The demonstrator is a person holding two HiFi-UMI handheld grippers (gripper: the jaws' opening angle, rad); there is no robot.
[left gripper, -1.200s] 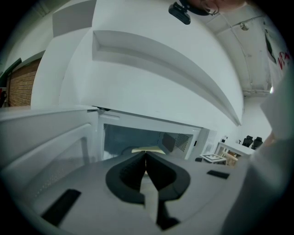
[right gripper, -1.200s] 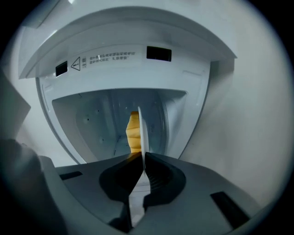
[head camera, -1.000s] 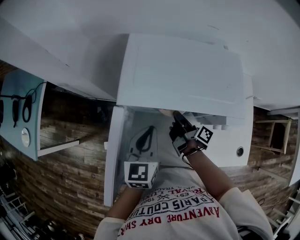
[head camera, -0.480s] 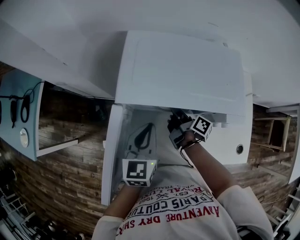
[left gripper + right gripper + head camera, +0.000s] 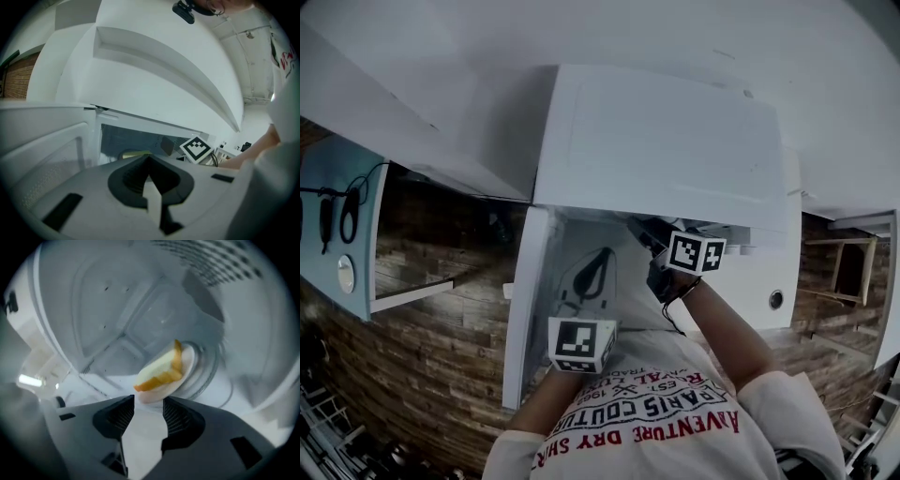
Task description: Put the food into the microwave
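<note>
Just now the right gripper [image 5: 147, 403] had been opening its fingers, its wrist rolled over since a second before. They stood apart around the near rim of the plate [image 5: 187, 364] without pressing it. The slice of food [image 5: 157, 373] lay on that plate, on the turntable [image 5: 218, 380] inside the microwave [image 5: 666, 150], so the placing looked done. The left gripper [image 5: 149, 161] hung outside, fingers closed on nothing. The open door [image 5: 525, 309] stood at the left, and the cavity's top edge sat close above the right gripper. Straight back out looked free.
</note>
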